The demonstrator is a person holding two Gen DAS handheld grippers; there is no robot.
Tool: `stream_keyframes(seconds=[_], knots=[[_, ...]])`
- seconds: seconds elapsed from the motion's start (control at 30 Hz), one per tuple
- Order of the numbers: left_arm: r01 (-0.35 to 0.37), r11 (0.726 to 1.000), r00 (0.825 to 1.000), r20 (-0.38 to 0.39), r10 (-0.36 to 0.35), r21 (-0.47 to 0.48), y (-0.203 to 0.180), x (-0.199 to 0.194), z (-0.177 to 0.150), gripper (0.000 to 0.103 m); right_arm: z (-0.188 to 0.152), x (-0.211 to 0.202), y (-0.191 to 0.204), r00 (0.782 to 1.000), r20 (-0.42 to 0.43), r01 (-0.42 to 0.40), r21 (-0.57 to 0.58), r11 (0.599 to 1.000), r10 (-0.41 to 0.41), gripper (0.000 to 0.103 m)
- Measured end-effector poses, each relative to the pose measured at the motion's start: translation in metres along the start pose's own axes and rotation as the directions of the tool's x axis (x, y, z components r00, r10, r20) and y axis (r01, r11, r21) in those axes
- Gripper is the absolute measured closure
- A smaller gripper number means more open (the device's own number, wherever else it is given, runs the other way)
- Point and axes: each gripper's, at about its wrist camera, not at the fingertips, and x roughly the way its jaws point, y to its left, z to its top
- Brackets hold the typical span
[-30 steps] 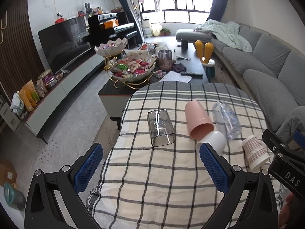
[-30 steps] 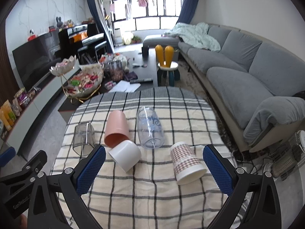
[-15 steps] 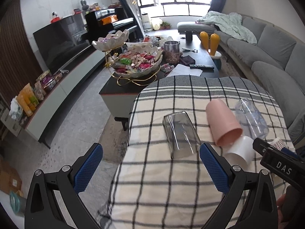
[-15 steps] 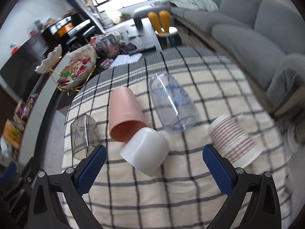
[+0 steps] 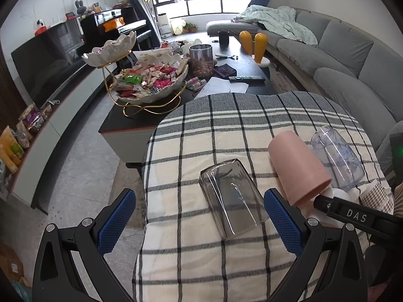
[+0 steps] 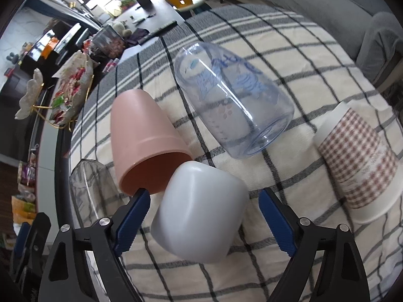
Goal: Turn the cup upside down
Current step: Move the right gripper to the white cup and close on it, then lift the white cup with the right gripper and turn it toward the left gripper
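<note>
1. No flip is done yet: all five cups lie on their sides on the checked tablecloth (image 6: pixel 314 50) — none stands on its rim.
2. The right gripper (image 6: pixel 202 210) is spread wide, holding nothing. The white rounded plastic cup (image 6: pixel 200 212) lies between its blue pads (image 6: pixel 132 215), its closed bottom pointing away from the camera; whether a pad touches it, I cannot tell.
3. The pink plastic cup (image 6: pixel 143 141) touches the white one; the clear bluish printed cup (image 6: pixel 234 98) and the red-checked paper cup (image 6: pixel 360 163) lie near.
4. The left gripper (image 5: pixel 200 222) is also wide apart and empty — the smoky transparent glass (image 5: pixel 231 198) lies just ahead, near its right pad.
5. Left, in my judgement: closing, lifting, turning over.
</note>
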Motion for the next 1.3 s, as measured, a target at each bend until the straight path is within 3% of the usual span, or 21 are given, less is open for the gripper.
stream_keyframes(seconds=[0.13,0.5,0.67,0.9,1.3], knots=[[0.010,1.000,1.000,-0.002,-0.010,-0.007,0.003,0.004,0.001,0.000,0.000,0.012,-0.001,0.999,-0.041,-0.015,0.023,1.000,0.015,0.027],[0.017,0.999,1.000,-0.009,-0.017,-0.036,0.008,-0.016,-0.012,0.000,-0.013,-0.005,0.007,0.998,-0.038,-0.044,-0.069,0.997,0.042,0.028],[0.005,0.998,1.000,-0.024,-0.006,-0.059,0.018,-0.044,-0.034,0.000,-0.034,-0.017,0.020,0.993,-0.109,-0.067,-0.185,0.980,0.047,0.028],[-0.026,0.997,0.998,-0.055,0.022,-0.077,0.029,-0.081,-0.081,0.000,-0.082,-0.021,0.046,0.972,-0.235,-0.086,-0.370,0.925,-0.004,0.028],[-0.072,0.988,0.993,-0.105,0.057,-0.138,0.056,-0.101,-0.131,0.000,-0.128,-0.003,0.059,0.952,-0.303,-0.093,-0.436,0.895,-0.049,0.028]])
